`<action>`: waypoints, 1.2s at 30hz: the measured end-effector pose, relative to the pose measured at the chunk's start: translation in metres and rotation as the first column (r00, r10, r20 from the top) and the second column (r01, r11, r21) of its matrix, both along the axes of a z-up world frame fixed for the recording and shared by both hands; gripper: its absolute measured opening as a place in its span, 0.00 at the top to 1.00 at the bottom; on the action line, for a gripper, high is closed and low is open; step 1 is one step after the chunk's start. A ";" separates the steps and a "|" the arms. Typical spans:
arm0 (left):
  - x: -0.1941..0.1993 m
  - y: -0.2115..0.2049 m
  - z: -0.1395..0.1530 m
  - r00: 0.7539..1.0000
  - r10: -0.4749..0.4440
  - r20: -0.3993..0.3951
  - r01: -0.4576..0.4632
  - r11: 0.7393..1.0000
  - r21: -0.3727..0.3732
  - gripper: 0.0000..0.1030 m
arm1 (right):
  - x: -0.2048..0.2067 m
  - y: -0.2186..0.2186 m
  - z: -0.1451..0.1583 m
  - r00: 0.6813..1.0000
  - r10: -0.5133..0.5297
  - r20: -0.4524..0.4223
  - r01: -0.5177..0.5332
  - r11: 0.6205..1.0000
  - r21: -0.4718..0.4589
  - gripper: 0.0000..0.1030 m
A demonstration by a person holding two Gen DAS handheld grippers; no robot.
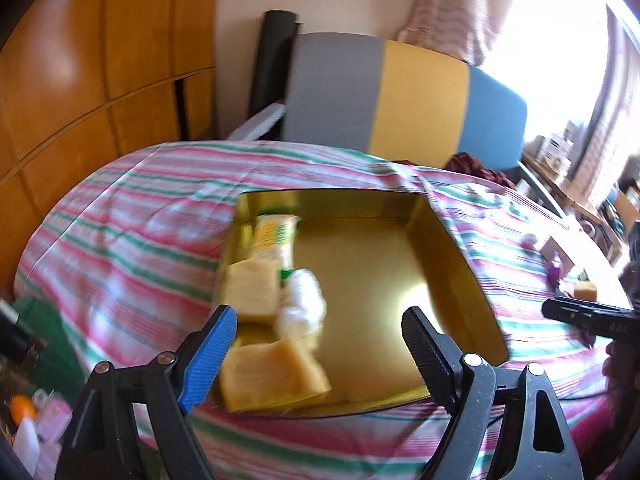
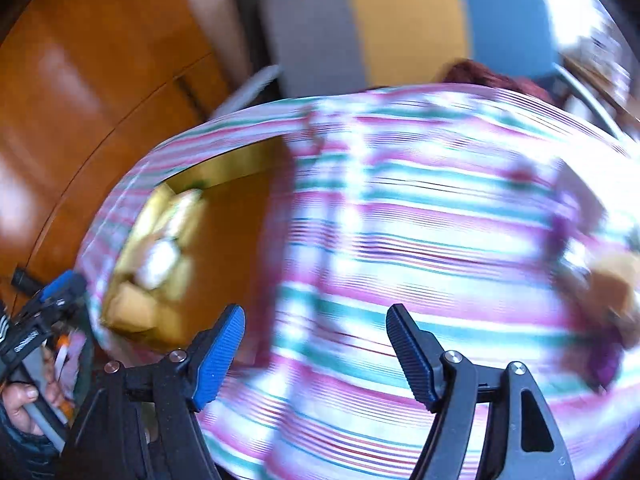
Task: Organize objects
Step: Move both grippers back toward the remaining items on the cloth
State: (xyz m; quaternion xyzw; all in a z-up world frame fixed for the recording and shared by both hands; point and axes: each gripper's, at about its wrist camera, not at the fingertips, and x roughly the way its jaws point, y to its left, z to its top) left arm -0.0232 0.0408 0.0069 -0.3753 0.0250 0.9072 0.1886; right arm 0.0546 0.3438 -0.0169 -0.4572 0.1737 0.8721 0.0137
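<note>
A gold tin (image 1: 448, 264) lies open on a striped cloth (image 1: 132, 216). Its left side holds two yellow blocks (image 1: 250, 290), a yellow packet (image 1: 276, 236) and a white wrapped ball (image 1: 302, 308). My left gripper (image 1: 320, 324) is open and empty above the tin's near edge. My right gripper (image 2: 316, 324) is open and empty over the cloth (image 2: 420, 220), right of the tin (image 2: 224, 240); this view is blurred. It also shows at the right edge of the left wrist view (image 1: 588, 314). A tan block (image 1: 585, 291), a purple item (image 1: 555, 271) and a small box (image 1: 558, 250) lie at the right.
A grey, yellow and blue chair back (image 1: 400, 92) stands behind the table. Wooden cabinets (image 1: 80, 60) are at the left. A cluttered shelf (image 1: 560, 152) is by the bright window at the right. Bottles and packets (image 1: 28, 424) lie low at the left.
</note>
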 end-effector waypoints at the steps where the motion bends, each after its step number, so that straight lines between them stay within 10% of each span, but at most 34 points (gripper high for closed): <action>1: 0.000 0.010 0.002 1.000 -0.025 -0.005 0.025 1.000 -0.003 0.17 | 0.010 0.018 0.000 0.999 -0.049 0.005 0.049 0.999 0.002 0.27; 9: 0.005 0.091 0.014 0.975 -0.224 -0.013 0.223 0.975 -0.019 0.17 | 0.088 0.144 0.014 0.901 -0.434 -0.012 0.434 0.901 0.005 0.27; 17: 0.023 0.196 0.019 0.893 -0.450 0.023 0.451 0.893 -0.001 0.17 | 0.138 0.213 0.015 0.765 -0.643 -0.038 0.640 0.765 -0.075 0.26; 36: 0.053 0.404 -0.012 0.617 -0.766 0.183 0.750 0.642 0.159 0.10 | 0.166 0.244 -0.011 0.721 -0.692 -0.032 0.653 0.694 -0.303 0.26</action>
